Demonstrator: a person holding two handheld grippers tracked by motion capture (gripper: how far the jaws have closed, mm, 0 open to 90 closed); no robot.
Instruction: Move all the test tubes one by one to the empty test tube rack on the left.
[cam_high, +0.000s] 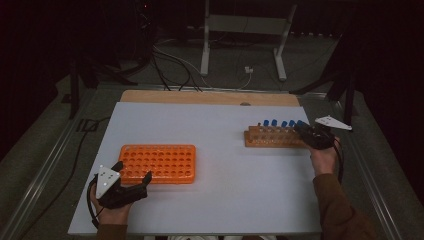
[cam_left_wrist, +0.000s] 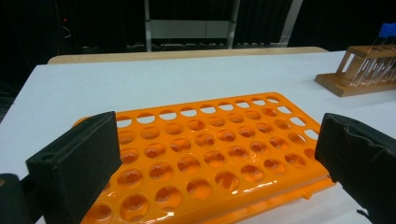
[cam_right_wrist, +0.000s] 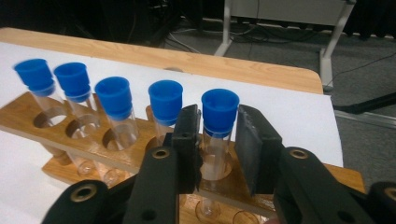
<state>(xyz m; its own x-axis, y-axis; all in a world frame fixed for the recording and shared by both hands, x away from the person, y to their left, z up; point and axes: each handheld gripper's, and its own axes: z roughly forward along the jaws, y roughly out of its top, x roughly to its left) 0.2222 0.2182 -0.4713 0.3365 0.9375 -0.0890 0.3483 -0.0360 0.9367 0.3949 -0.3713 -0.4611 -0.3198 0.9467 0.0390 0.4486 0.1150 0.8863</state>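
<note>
My right hand-held gripper (cam_right_wrist: 215, 140) clamps the end tube (cam_right_wrist: 217, 135) in the wooden rack (cam_right_wrist: 28, 116) — light, slick, fragile glass, grip below cap. Left hand-held gripper (cam_left_wrist: 215, 158) apart over orange rack (cam_left_wrist: 205, 154).

Both grippers black: left gripper (cam_high: 134, 186) carries a grey three-cornered plate with white dots; right gripper (cam_right_wrist: 217, 140) shows brass-ringed screw holes. Black cables trail from each. Brown sleeve (cam_high: 340, 207) on right arm.

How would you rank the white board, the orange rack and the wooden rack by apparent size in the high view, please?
1. White board, by far the largest.
2. Orange rack.
3. Wooden rack, smallest, though it stands farther from the camera and the right claw covers its end.
</note>
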